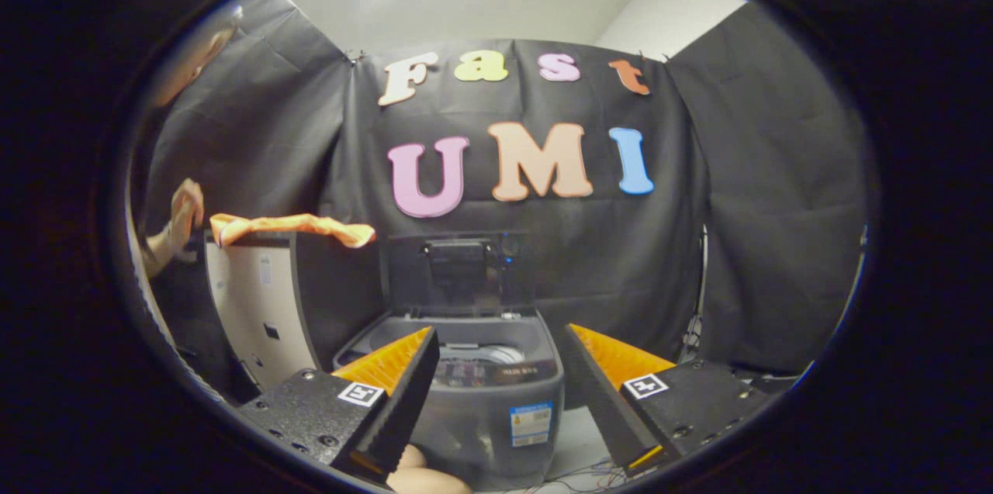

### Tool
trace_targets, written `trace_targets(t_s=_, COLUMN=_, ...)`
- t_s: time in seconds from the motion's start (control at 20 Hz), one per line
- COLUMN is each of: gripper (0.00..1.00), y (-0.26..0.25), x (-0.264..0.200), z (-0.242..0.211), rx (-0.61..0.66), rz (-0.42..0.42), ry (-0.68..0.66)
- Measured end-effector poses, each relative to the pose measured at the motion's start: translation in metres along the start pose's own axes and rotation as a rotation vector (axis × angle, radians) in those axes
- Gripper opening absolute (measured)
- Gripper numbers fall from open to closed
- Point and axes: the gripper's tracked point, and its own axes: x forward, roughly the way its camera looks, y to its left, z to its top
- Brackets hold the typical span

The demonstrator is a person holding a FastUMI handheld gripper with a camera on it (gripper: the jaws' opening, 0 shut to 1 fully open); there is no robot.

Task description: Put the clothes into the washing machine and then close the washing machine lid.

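A small grey top-loading washing machine (496, 409) stands just ahead of my fingers, its lid (461, 273) raised upright at the back and the drum opening (477, 358) showing. An orange cloth (291, 227) lies draped over the top of a tall dark-and-white cabinet (264, 308) to the left of the machine. My gripper (500, 389) is open, nothing between its fingers, which frame the machine's front from above.
A person's hand (186, 207) rests at the cabinet's left end, near the cloth. Black cloth walls close the booth behind and to the right. Thin cables (578, 478) lie on the floor beside the machine's base.
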Motion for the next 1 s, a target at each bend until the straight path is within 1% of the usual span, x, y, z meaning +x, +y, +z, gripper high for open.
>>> trace_targets(t_s=0.2, gripper=0.97, y=0.057, x=0.047, z=0.074, rx=-0.037, rz=0.115, ry=-0.035)
trace_targets(t_s=0.4, gripper=0.97, y=0.137, x=0.096, z=0.12, rx=-0.067, rz=0.245, ry=-0.041)
trace_targets(t_s=0.55, gripper=0.97, y=0.204, x=0.131, z=0.144, rx=-0.092, rz=0.346, ry=-0.025)
trace_targets(t_s=0.75, gripper=0.97, y=0.281, x=0.175, z=0.155, rx=-0.097, rz=0.458, ry=0.04)
trace_targets(t_s=0.85, gripper=0.97, y=0.316, x=0.197, z=0.156, rx=-0.092, rz=0.505, ry=0.103)
trace_targets(t_s=1.0, gripper=0.97, y=0.351, x=0.228, z=0.131, rx=-0.135, rz=0.546, ry=0.233)
